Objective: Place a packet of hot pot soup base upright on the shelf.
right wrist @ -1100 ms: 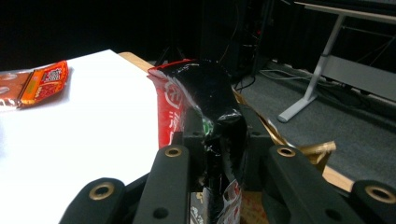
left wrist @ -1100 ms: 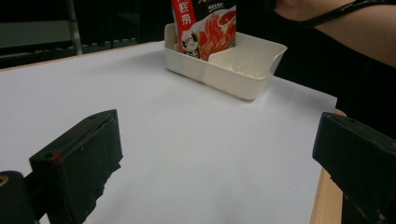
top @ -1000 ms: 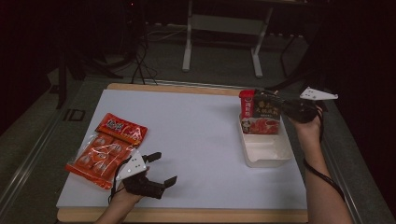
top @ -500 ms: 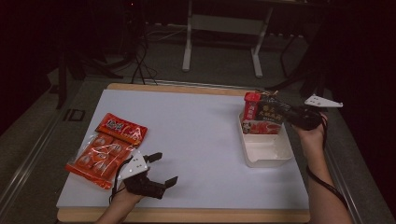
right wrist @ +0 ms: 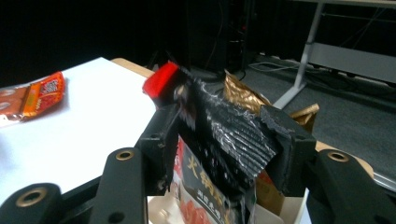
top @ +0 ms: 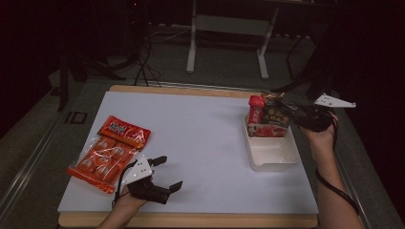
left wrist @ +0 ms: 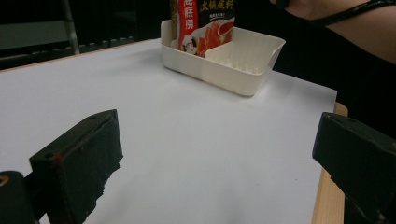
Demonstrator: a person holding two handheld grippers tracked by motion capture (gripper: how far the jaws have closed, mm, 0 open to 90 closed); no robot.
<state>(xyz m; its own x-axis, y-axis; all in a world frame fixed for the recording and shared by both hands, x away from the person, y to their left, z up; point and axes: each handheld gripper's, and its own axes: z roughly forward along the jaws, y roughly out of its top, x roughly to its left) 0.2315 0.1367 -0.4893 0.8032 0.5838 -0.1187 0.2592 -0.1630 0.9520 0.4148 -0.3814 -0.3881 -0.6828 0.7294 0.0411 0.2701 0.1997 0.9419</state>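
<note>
Releasing the soup-base pouch [top: 268,120] upright at the far end of the white bin [top: 272,157], your right gripper [top: 286,110] has just been opening, jaws half apart astride its top; next, withdraw clear without tipping it.

hidden: soup-base pouch [right wrist: 219,140] foot, behind jaws | cut off: pouch top, left gripper view | print: probably unreadable

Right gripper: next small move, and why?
Probably draw the right gripper up and back. Its jaws have just been opening, the sauce packet between them already stands in the white bin, and the orange snack bag still lies on the table.
</note>
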